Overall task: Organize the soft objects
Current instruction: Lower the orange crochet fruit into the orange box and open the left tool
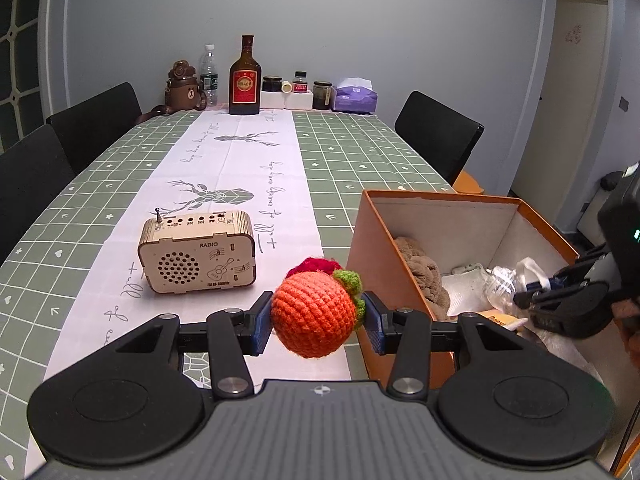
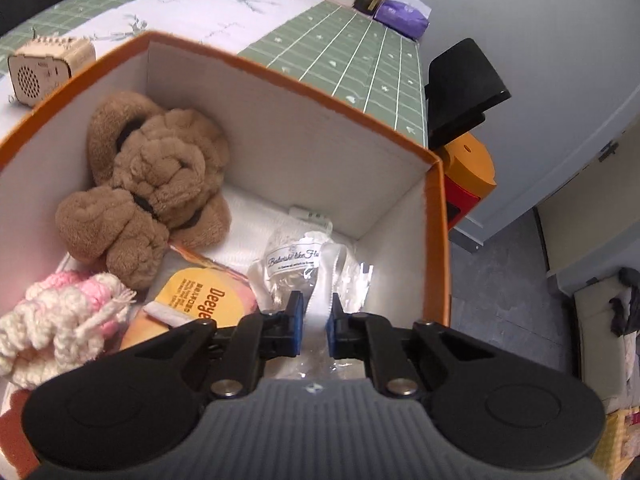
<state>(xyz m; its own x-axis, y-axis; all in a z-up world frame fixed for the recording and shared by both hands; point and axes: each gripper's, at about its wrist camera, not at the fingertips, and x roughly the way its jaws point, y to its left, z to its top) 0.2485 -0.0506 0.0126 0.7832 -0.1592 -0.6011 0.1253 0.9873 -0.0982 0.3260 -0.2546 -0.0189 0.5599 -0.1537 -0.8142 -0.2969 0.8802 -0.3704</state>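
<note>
My left gripper (image 1: 316,318) is shut on an orange crocheted ball (image 1: 310,314) with green leaves, held above the table just left of an orange cardboard box (image 1: 440,197). A red knitted piece (image 1: 316,266) lies right behind the ball. Inside the box (image 2: 320,92) are a brown plush toy (image 2: 152,184), a pink and white crocheted piece (image 2: 60,320), a yellow packet (image 2: 204,300) and a clear plastic packet (image 2: 296,264). My right gripper (image 2: 314,318) reaches down into the box and is shut on the clear packet's white ribbon; the right gripper (image 1: 532,300) also shows in the left wrist view.
A wooden radio (image 1: 196,256) stands on the white table runner left of the ball. Bottles (image 1: 244,76), jars and a purple tissue pack (image 1: 356,96) line the far table edge. Black chairs (image 1: 440,136) stand on both sides. An orange stool (image 2: 468,168) sits beyond the box.
</note>
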